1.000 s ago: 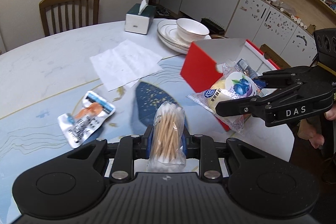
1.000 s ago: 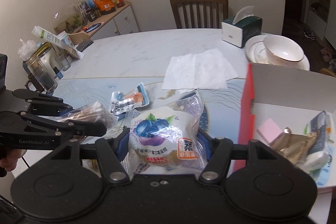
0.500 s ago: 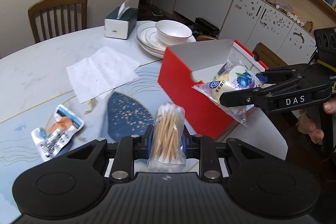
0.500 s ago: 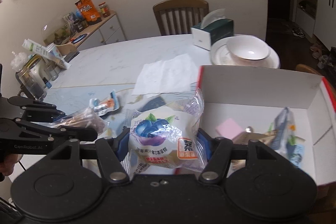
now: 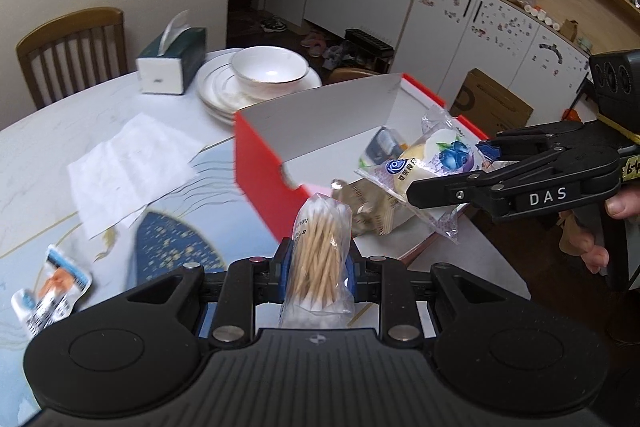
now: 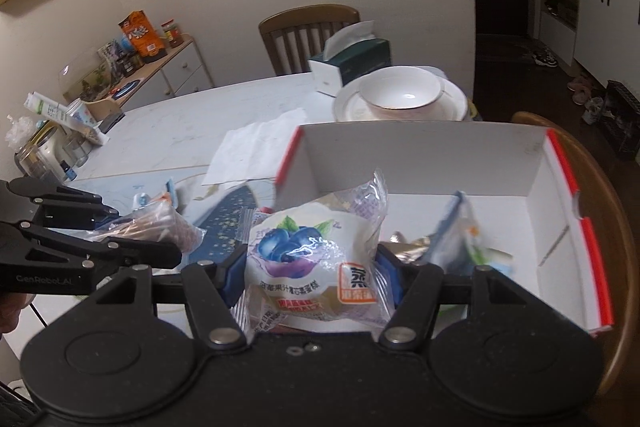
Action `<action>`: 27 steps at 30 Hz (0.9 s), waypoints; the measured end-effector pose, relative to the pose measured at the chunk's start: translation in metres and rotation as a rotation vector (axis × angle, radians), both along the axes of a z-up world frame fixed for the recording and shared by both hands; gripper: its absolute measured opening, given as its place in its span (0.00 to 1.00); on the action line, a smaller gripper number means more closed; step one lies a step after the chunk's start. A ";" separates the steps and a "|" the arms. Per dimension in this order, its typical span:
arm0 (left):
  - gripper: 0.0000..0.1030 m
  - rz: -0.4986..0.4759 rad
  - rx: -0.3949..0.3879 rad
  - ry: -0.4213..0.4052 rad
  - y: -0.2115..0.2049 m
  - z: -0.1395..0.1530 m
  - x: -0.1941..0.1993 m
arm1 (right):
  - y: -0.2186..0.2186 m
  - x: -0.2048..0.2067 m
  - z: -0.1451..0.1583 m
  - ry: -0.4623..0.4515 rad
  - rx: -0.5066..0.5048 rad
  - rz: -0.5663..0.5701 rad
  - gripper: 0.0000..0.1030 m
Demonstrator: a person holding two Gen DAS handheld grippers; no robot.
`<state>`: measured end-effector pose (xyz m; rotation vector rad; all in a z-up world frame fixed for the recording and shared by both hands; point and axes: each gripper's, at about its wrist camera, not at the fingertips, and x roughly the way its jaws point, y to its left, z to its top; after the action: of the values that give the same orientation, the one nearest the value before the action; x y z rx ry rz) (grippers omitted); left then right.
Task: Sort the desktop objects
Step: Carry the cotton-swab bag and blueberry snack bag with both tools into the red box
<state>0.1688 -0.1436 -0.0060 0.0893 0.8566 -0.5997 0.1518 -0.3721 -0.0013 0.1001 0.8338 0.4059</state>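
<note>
Tissue box (image 5: 172, 61), bowl (image 5: 270, 71) behind box (image 5: 260, 159)

We read "DAS" in white on the black side of the right hand-held gripper (image 5: 486, 163); "GenRobot.AI" runs faintly along the left hand-held gripper (image 6: 132, 227); the blueberry snack packet (image 6: 314, 263) between the right one's pads carries Chinese print too blurred to make out.

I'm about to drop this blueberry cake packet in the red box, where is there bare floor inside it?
Inside the red box, the white floor along the back wall and toward the right wall is bare. The near-middle is crowded: a gold wrapper and a blue-and-white packet lie there, right behind the blueberry cake packet. Outside, the table is bare between the paper napkin and tissue box.
</note>
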 end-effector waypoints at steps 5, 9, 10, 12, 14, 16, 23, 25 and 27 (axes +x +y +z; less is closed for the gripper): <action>0.23 -0.026 0.013 0.001 -0.024 -0.001 0.007 | -0.021 0.002 -0.005 0.004 0.008 -0.020 0.61; 0.23 -0.047 0.021 -0.002 -0.042 -0.001 0.013 | -0.034 0.006 -0.008 0.007 0.014 -0.032 0.61; 0.23 -0.051 0.023 -0.002 -0.046 -0.001 0.015 | -0.037 0.007 -0.009 0.007 0.015 -0.036 0.61; 0.23 -0.060 0.026 -0.006 -0.053 -0.001 0.019 | -0.042 0.010 -0.010 0.008 0.014 -0.041 0.61; 0.23 -0.069 0.028 -0.011 -0.061 -0.001 0.024 | -0.047 0.012 -0.011 0.008 0.010 -0.047 0.61; 0.23 -0.075 0.032 -0.016 -0.068 -0.001 0.029 | -0.053 0.015 -0.012 0.006 0.009 -0.053 0.61; 0.23 -0.070 0.042 -0.017 -0.080 -0.003 0.049 | -0.070 0.022 -0.015 0.006 -0.006 -0.076 0.61; 0.23 -0.071 0.044 -0.012 -0.085 -0.004 0.056 | -0.074 0.024 -0.017 0.011 -0.012 -0.084 0.61; 0.23 -0.077 0.050 -0.009 -0.091 -0.006 0.061 | -0.078 0.027 -0.020 0.017 -0.017 -0.090 0.61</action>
<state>0.2296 -0.2346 -0.0122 0.1705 0.8623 -0.6500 0.1785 -0.4502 -0.0217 0.1256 0.8464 0.3134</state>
